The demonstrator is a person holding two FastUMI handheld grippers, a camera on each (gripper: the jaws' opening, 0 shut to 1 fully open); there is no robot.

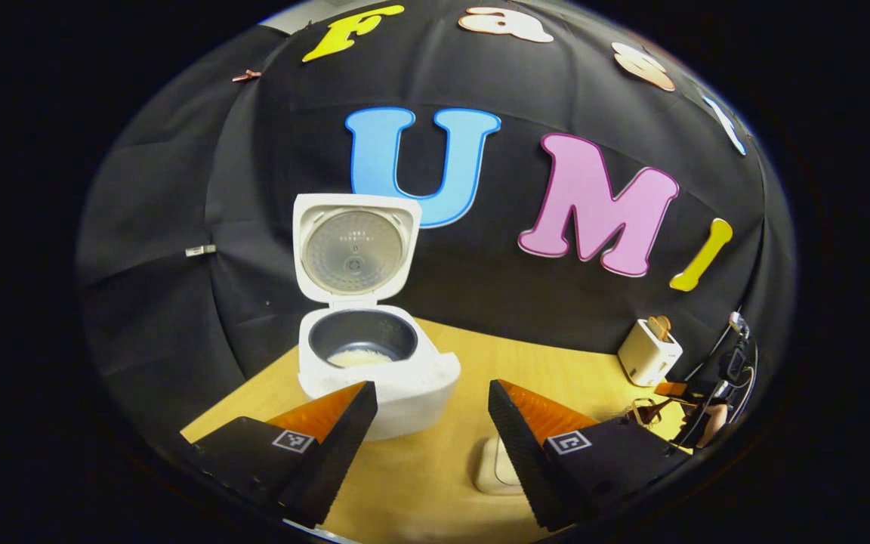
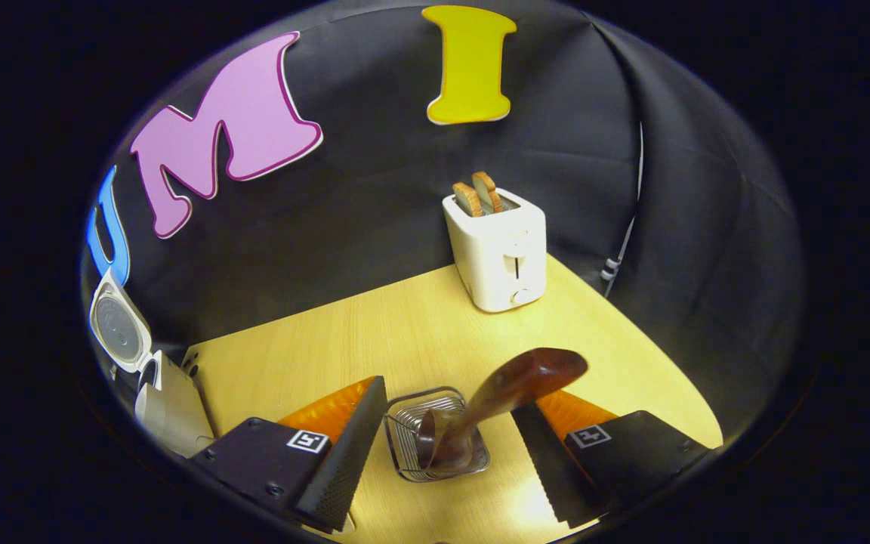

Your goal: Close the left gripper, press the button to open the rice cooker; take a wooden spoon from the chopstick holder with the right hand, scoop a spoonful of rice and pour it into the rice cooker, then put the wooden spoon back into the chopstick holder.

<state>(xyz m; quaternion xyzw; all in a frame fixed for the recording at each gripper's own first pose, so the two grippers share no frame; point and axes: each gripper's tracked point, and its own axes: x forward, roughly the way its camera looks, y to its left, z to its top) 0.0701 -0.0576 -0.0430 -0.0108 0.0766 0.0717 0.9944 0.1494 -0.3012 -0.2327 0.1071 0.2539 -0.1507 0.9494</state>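
Rice cooker (image 1: 374, 355) stands open with rice inside; wooden spoon (image 2: 495, 408) rests in the chopstick holder (image 2: 405, 446); both grippers, left (image 1: 433, 431) and right (image 2: 450, 453), spread, empty.

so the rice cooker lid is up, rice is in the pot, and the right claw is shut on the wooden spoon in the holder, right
Not quite: the right claw is open, its fingers apart on either side of the wooden spoon, which stands in the chopstick holder, as the right gripper view shows. The rice cooker lid is up with rice in the pot.
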